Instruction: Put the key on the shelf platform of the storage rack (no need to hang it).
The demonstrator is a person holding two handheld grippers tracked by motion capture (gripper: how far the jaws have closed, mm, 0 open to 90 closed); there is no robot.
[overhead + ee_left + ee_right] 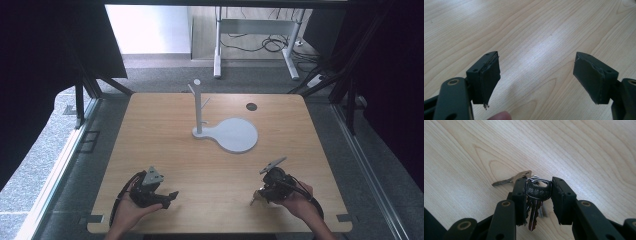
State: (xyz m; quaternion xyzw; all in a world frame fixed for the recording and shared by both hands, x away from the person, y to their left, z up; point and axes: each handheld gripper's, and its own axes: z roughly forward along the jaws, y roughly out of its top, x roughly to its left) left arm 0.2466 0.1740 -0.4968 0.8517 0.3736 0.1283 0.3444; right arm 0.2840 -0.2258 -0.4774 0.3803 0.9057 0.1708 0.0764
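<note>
Keys (536, 195) on a ring sit pinched between the black jaws of the right gripper (538, 192), at the table's (165, 145) near right; one key juts out flat to the side. The left gripper (536, 75) is spread wide over bare wood, empty. My guess: the bunch belongs on the white stand (198, 107), a slim post with short pegs on a round flat base, well apart at mid-table. If so, the pick-up looks done; carrying and hanging remain. Metal keys, pale grained wood, matte rubbery pads.
</note>
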